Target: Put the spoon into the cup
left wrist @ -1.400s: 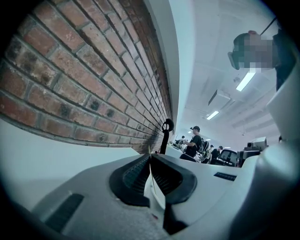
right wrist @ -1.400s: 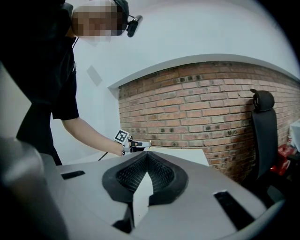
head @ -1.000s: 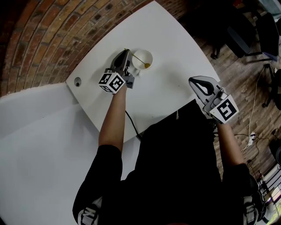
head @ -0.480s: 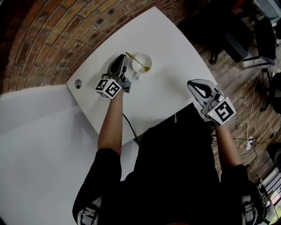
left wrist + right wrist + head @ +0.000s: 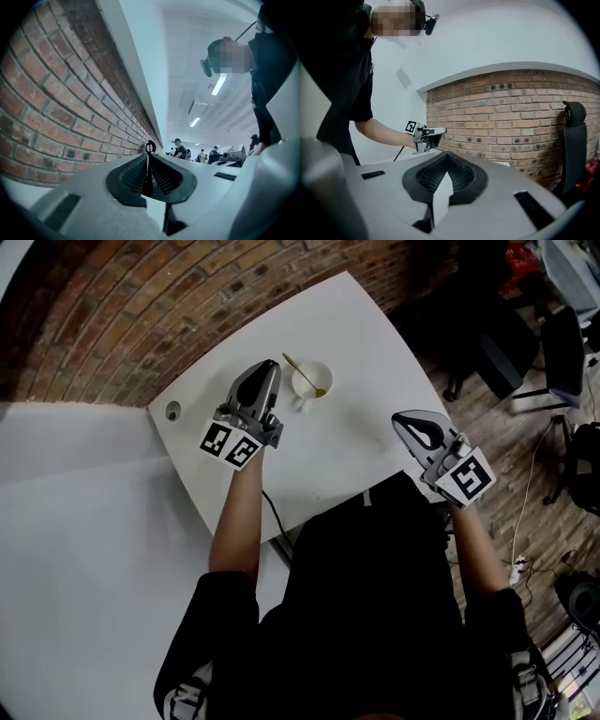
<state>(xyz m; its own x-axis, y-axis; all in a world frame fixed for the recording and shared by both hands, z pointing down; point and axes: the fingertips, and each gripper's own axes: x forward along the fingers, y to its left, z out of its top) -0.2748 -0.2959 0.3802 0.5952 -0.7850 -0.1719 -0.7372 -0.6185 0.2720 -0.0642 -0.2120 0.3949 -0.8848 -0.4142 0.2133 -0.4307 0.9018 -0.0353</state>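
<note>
Spoon (image 5: pixel 298 369) is seen in the cup (image 5: pixel 327 372), bowl end down and handle propped on the rim, just right of the left gripper (image 5: pixel 270 366) jaws. Task is judged done. Both pairs of jaws are closed with nothing between them. The cup sits well left of the right gripper (image 5: pixel 405 418) jaws. Spoon is judged light, stiff and slick, best pinched mid-handle. No readable writing is found.

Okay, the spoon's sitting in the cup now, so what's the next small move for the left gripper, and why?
Probably draw the left gripper straight back from the cup and clear of the handle. The spoon leans inside the cup, handle poking out close to the gripper's tip. The left jaws are together on nothing, so nothing seems left to place. The right gripper is shut and empty, well off to the side.
</note>
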